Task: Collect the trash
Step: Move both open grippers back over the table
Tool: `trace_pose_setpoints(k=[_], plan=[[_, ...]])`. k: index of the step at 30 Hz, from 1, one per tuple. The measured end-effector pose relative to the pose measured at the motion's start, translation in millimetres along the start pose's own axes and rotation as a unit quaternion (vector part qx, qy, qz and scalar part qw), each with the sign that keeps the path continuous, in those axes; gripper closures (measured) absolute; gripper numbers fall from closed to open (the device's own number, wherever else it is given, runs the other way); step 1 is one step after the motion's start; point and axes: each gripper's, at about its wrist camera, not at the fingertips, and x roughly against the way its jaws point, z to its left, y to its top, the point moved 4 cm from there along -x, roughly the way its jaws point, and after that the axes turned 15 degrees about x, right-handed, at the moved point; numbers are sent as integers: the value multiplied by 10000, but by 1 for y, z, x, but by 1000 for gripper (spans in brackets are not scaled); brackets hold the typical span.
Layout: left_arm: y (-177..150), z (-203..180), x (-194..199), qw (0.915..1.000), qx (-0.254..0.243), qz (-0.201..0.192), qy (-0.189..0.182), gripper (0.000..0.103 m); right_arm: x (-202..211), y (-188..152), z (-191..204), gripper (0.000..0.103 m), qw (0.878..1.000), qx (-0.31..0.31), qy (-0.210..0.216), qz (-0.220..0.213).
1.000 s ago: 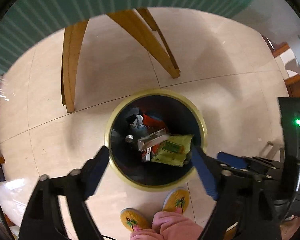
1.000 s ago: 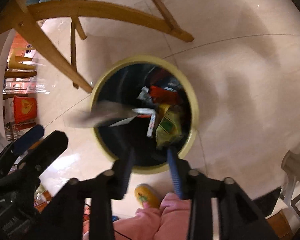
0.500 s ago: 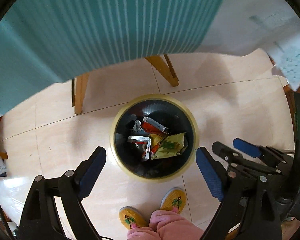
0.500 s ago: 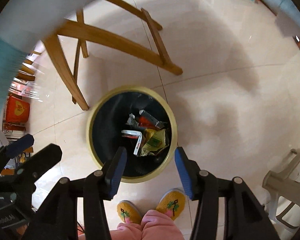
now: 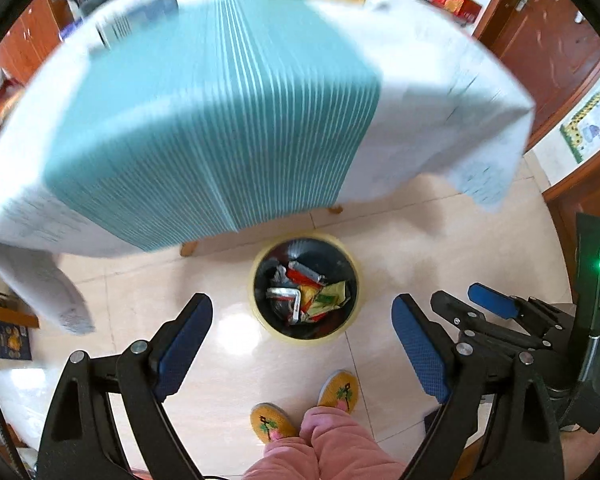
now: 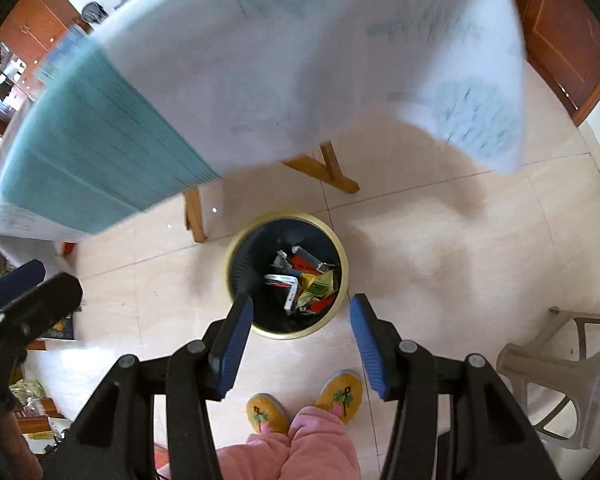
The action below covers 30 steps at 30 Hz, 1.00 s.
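A round bin (image 5: 260, 314) with a yellow rim and black inside stands on the tiled floor below both grippers; it also shows in the right wrist view (image 6: 342, 258). Several crumpled wrappers (image 5: 309, 296) lie in it, red, silver and green (image 6: 304, 284). My left gripper (image 5: 302, 320) is open and empty, high above the bin. My right gripper (image 6: 301, 318) is open and empty, also high above it. The right gripper also shows at the right of the left wrist view (image 5: 492, 308).
A table with a teal and white cloth (image 5: 220, 92) fills the upper view, its wooden legs (image 6: 324, 168) behind the bin. Yellow slippers (image 5: 304, 404) and pink trouser legs are just in front of the bin. A beige plastic stool (image 6: 572, 376) stands at right.
Both grippers have risen well away from the bin, which now looks smaller. The tabletop has come into view. The right gripper's jaws opened wider after a wrapper fell into the bin.
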Motion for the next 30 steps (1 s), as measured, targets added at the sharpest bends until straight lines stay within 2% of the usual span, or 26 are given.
trace_pose_setpoints(k=[6,11,19,24,30], plan=[[21,0,85,9993,-78,-350,-134,13,82,18,20,47,9992,93,49,-388],[41,3,138,9974,-34,-711,-140,13,135,37,31,47,9969,263,65,-739],[65,-6,186,9933,126,-1146,-116,13,194,69,46,47,9905,624,210,-1206],[79,-15,213,9883,185,-1516,-56,13,218,88,50,47,9847,926,309,-1444],[98,-19,227,9827,304,-1829,-27,13,232,116,57,47,9766,1291,374,-1681]])
